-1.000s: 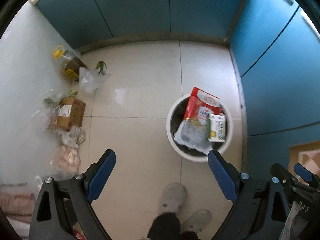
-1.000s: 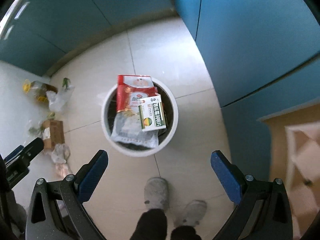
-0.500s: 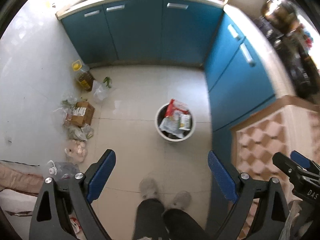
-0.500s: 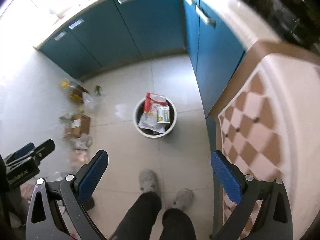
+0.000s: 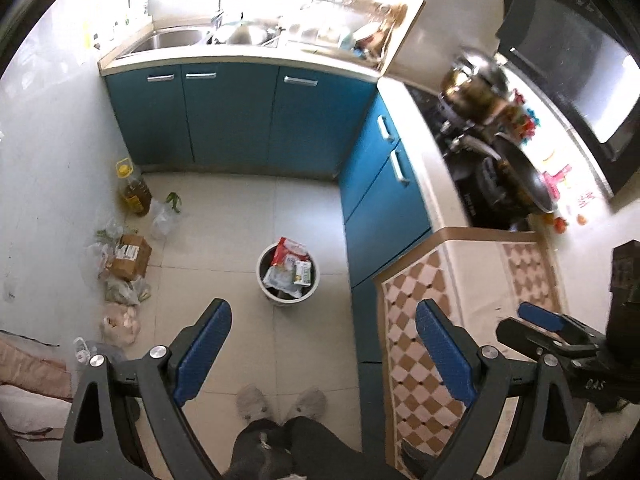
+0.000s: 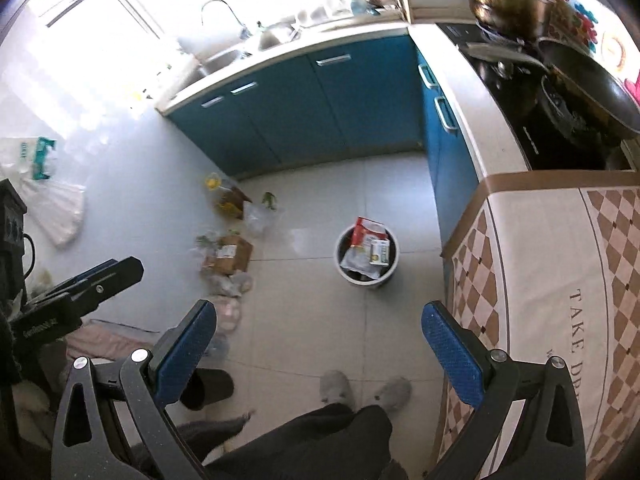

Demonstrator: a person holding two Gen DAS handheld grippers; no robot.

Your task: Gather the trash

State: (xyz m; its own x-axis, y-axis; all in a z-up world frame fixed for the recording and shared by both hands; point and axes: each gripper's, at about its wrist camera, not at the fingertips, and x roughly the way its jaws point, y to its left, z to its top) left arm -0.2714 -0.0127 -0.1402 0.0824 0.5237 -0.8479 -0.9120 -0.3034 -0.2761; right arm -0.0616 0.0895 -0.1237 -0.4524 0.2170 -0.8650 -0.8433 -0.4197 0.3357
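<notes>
A white round trash bin (image 5: 267, 285) stands on the tiled floor, far below both grippers; it also shows in the right wrist view (image 6: 390, 270). In it lie a red packet (image 5: 289, 249), a clear wrapper (image 5: 280, 278) and a green-and-white carton (image 5: 303, 273). My left gripper (image 5: 323, 320) is open and empty, high above the floor. My right gripper (image 6: 320, 322) is open and empty too, at about the same height. The right gripper shows at the left wrist view's right edge (image 5: 540, 322).
Blue cabinets (image 5: 228, 120) line the back and right. A table with a checked cloth (image 6: 540, 264) is on the right. Bags, a cardboard box (image 5: 130, 257) and an oil bottle (image 5: 134, 192) lie along the left wall. The person's feet (image 5: 280, 402) are below.
Both grippers have risen far from just above the bin. The bin now looks small, and the counter, sink and stove have come into view. Both stay open.
</notes>
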